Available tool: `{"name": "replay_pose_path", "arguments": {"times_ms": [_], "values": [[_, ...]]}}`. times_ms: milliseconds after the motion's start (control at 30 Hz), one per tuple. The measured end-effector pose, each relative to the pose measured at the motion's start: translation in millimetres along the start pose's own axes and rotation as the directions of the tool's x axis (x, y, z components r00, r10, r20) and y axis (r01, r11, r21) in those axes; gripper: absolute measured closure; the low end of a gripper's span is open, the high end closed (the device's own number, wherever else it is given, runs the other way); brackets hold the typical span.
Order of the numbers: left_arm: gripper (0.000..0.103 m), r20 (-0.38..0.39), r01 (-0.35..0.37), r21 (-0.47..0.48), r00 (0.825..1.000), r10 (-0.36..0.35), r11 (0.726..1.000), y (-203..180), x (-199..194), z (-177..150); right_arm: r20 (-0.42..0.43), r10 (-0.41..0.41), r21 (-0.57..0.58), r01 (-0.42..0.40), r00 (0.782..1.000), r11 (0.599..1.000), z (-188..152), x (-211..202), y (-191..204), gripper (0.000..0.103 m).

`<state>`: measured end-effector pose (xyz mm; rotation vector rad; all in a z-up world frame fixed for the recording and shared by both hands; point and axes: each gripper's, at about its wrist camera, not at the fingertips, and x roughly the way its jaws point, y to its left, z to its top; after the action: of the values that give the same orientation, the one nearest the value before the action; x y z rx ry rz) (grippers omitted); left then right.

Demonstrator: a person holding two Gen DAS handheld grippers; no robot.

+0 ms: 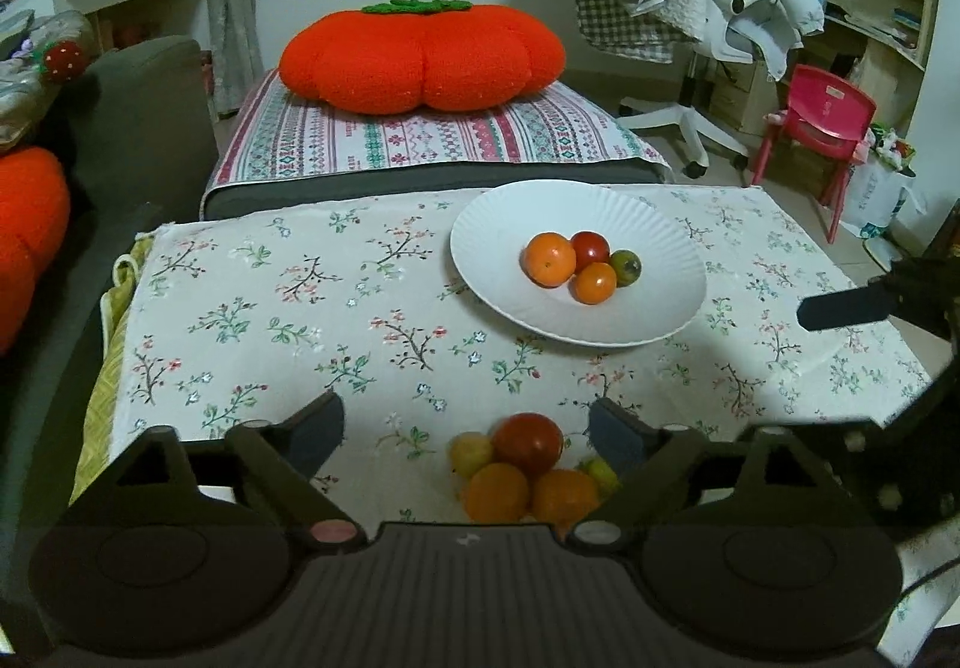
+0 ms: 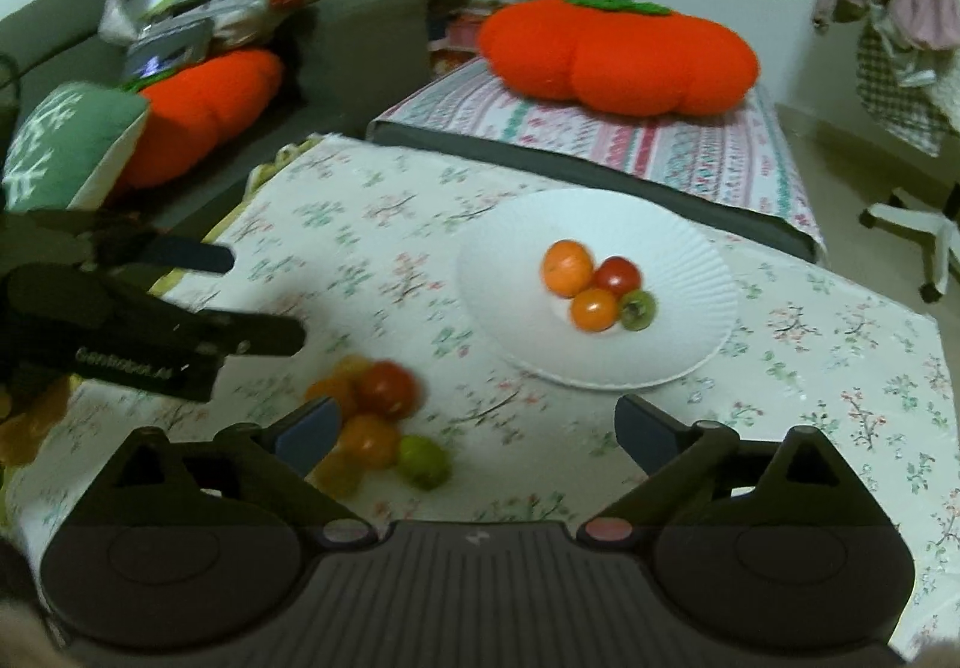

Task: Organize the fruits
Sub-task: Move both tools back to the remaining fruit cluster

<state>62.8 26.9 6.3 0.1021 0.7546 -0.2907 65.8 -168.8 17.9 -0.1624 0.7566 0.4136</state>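
Observation:
A white plate (image 1: 504,224) on the floral tablecloth holds several small fruits: an orange one (image 1: 550,260), a red one (image 1: 590,246), a second orange one and a green one. It also shows in the right wrist view (image 2: 690,260). A loose pile of fruits lies on the cloth: a red one (image 1: 529,443), orange ones (image 1: 498,491) and small yellow-green ones. My left gripper (image 1: 465,431) is open and empty, with the pile between its fingers. My right gripper (image 2: 474,428) is open and empty, just right of the pile (image 2: 384,392); the view is blurred.
The floral tablecloth (image 1: 300,308) covers a low table. Behind it is a striped cushion with an orange pumpkin pillow (image 1: 423,56). A grey sofa with pillows stands on the left. An office chair and a red child chair (image 1: 825,122) stand on the right.

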Motion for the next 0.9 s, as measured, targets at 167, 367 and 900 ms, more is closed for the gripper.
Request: {"name": "replay_pose_path", "arguments": {"times_ms": [167, 367, 900], "values": [[0.023, -0.021, -0.01, 0.02, 1.0, 0.01, 1.0, -3.9, 2.3, -8.0, -0.009, 0.027, -0.014, -0.027, 1.0, 1.0, -7.1, -2.7, 8.7, 0.001], [0.02, -0.033, 0.001, 0.041, 0.999, 0.0, 0.999, -5.0, 6.1, -15.6, -0.032, 0.031, -0.04, -0.033, 0.999, 0.999, -18.1, 4.6, 12.0, 0.001], [0.021, -0.051, 0.057, 0.122, 0.997, -0.051, 0.991, -14.7, 23.7, -36.8, -0.103, 0.05, -0.14, -0.065, 0.993, 0.988, -42.6, 19.7, 22.2, 0.009]]}}
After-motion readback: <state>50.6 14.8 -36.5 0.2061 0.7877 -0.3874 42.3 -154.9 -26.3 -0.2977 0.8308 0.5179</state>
